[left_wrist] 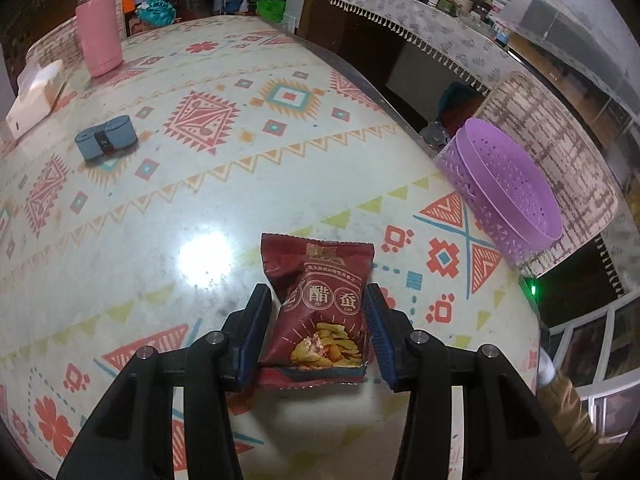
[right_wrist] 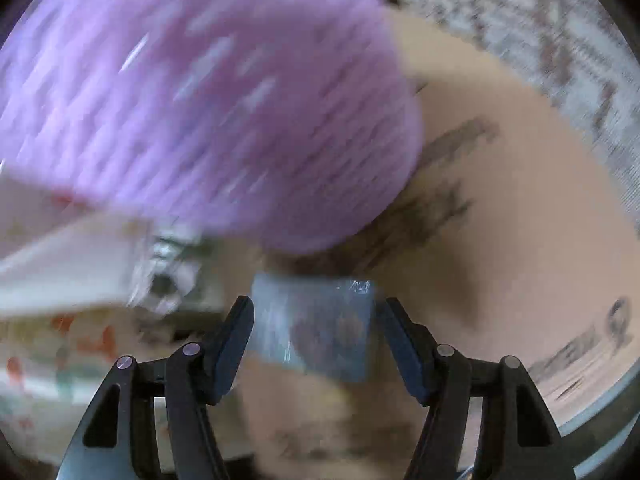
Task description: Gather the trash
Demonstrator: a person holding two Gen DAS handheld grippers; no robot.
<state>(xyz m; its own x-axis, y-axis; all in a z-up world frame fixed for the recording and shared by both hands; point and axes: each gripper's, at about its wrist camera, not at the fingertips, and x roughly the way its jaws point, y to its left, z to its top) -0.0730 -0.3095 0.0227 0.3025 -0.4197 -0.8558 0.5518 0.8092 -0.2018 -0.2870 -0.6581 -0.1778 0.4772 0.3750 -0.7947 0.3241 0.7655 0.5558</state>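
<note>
1. Far left of the left wrist view: white box (left_wrist: 34, 96), pink bottle (left_wrist: 99, 36) and a blue-grey gadget (left_wrist: 106, 138) sit on the patterned table (left_wrist: 160, 220). None looks like trash, so leave them alone.
2. Centre: left gripper (left_wrist: 316, 292) is clenched on the red snack packet (left_wrist: 324, 304). Both pads press on the packet's side edges, approx mid-height. The top sticks out fwd and the sealed bottom is back near the fingers.
3. Right side of that view: purple basket (left_wrist: 500, 184) is at the table's right edge, its mouth tilted toward the lens. I can't tell what it rests on. It's prob the bin for this job.
4. Right wrist view (v. blurred): the basket (right_wrist: 200, 100) fills the upper left. Right gripper (right_wrist: 317, 304) appears to be grasping a silver-blue wrapper (right_wrist: 316, 332), which spans pad to pad, just below the basket.
5. Step in hand, my read: carry both pieces to the basket.
6. To do it well:
   - Keep the squeeze on the red packet steady, since the film is slick and can buckle out.
   - Swing right over the rim w/o clipping it; the basket looks light and could tip.
   - Get the packet fully above the mouth before letting go.
   - Stagger the hands so the grippers don't crowd the opening.
</note>
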